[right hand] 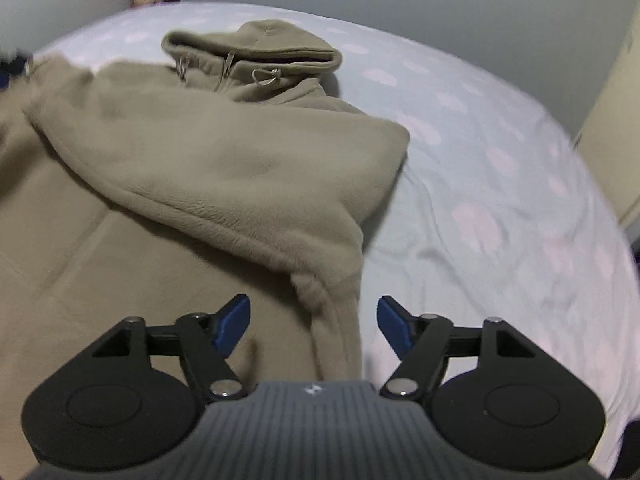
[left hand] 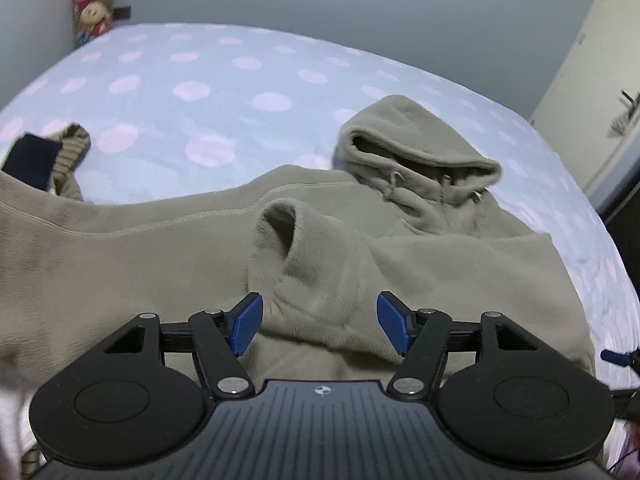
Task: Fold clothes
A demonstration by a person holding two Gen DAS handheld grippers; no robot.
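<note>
- A beige fleece hoodie (left hand: 168,248) lies spread on the bed, on a pale blue sheet with pink dots (left hand: 192,80).
- Its hood (right hand: 252,46) lies flat toward the far side of the bed, with the drawcords and the zipper showing.
- One sleeve (right hand: 224,168) is folded across the body of the hoodie.
- The left gripper (left hand: 319,320) has its blue pads (left hand: 248,320) spread apart, above a sleeve cuff (left hand: 296,240), and pinches nothing.
- The right gripper (right hand: 314,326) is also spread wide, over the right edge of the hoodie, holding nothing.
- Some plush toys (left hand: 94,0) stand in the far corner by the wall.
</note>
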